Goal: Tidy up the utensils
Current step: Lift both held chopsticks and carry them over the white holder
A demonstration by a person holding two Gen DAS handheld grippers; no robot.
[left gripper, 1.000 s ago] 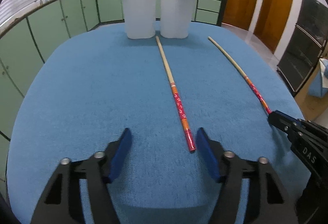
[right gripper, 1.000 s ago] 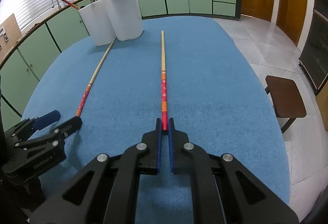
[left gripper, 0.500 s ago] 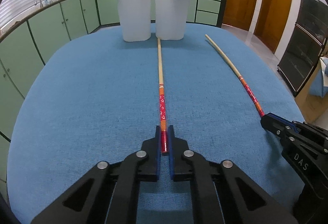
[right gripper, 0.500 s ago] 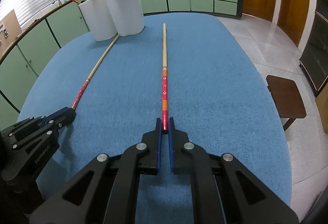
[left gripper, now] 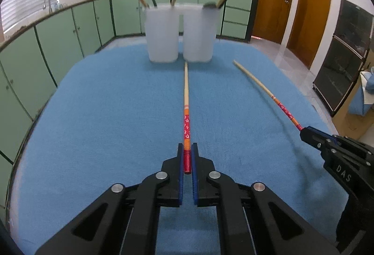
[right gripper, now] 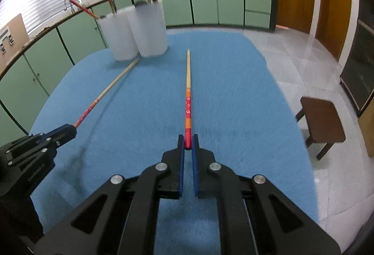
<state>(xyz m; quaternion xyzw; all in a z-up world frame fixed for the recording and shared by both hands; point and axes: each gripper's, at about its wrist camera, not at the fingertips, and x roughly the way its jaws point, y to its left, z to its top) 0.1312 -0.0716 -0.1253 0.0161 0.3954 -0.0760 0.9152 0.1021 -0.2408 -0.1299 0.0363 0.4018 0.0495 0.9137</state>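
Observation:
Each gripper holds one long chopstick by its red patterned end, tips pointing at two white holders. My left gripper [left gripper: 187, 152] is shut on the left chopstick [left gripper: 186, 100], raised above the blue cloth; it also shows in the right wrist view [right gripper: 109, 89]. My right gripper [right gripper: 188, 141] is shut on the right chopstick [right gripper: 188, 91], also lifted; it shows in the left wrist view [left gripper: 264, 88]. The left holder [left gripper: 161, 35] and the right holder [left gripper: 199, 35] stand side by side at the far end, each with several utensils in it.
The blue cloth [left gripper: 93, 115] covers the whole table. Green cabinets [left gripper: 58, 33] run behind and to the left. A brown stool [right gripper: 323, 118] stands on the tiled floor to the right. A dark oven [left gripper: 346, 63] and wooden doors are at the far right.
My left gripper closed on the left chopstick, which was lying on the cloth. Both chopsticks have since lifted off the cloth, shadows now under them.

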